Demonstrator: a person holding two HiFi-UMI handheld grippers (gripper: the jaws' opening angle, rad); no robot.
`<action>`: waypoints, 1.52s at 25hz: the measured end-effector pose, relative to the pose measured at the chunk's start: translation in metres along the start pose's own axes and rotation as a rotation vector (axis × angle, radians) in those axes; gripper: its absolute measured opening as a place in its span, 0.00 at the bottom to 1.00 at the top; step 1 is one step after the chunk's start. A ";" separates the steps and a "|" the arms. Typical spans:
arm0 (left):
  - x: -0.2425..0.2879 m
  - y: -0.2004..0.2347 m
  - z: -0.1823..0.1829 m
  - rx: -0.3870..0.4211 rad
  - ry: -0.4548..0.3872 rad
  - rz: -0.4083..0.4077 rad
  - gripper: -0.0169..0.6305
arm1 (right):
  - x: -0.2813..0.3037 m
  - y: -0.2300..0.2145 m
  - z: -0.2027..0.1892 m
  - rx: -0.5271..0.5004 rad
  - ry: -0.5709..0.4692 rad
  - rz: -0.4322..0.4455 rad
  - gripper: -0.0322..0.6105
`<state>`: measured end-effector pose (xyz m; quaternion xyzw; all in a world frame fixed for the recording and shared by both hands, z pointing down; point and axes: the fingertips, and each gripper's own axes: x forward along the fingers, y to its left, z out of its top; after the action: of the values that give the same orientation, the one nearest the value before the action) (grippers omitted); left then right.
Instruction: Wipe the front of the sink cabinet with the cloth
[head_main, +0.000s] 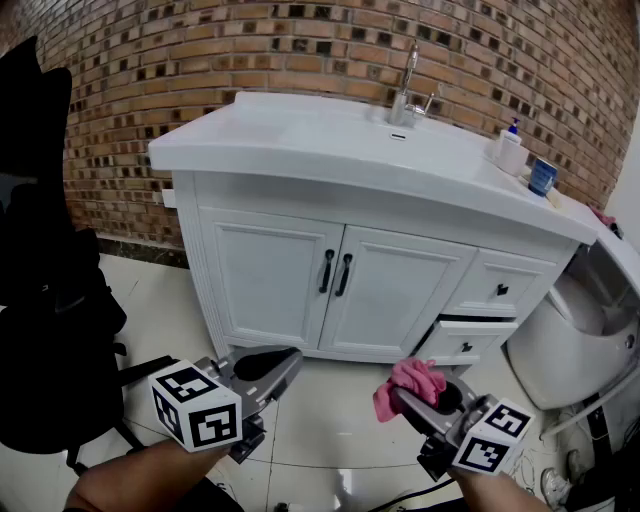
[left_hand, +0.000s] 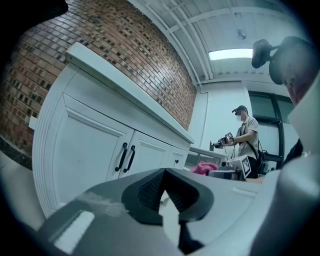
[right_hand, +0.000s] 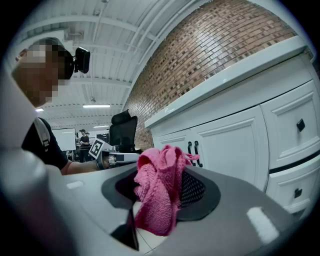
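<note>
The white sink cabinet stands ahead, with two doors with black handles and drawers to their right. My right gripper is low and in front of the drawers, apart from the cabinet, shut on a crumpled pink cloth. In the right gripper view the cloth hangs bunched between the dark pads. My left gripper is held low before the left door, shut with nothing in it. The left gripper view shows its pads together and the doors beyond.
A faucet, a soap bottle and a blue cup are on the countertop. A black office chair stands at the left, a white toilet at the right. Another person stands far off.
</note>
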<state>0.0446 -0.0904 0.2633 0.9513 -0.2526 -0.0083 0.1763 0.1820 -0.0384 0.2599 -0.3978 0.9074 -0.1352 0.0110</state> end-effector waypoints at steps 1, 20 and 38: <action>0.000 -0.001 0.000 0.000 0.000 -0.003 0.04 | -0.001 -0.001 0.001 -0.010 -0.001 -0.009 0.34; 0.034 -0.003 -0.004 0.046 0.017 -0.042 0.04 | 0.008 -0.051 0.074 -0.404 -0.098 -0.243 0.35; 0.049 -0.005 0.014 0.166 -0.013 -0.018 0.04 | 0.010 -0.181 0.168 -0.499 -0.388 -0.536 0.35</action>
<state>0.0882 -0.1142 0.2524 0.9648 -0.2453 0.0048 0.0952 0.3270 -0.2028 0.1452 -0.6287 0.7576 0.1685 0.0496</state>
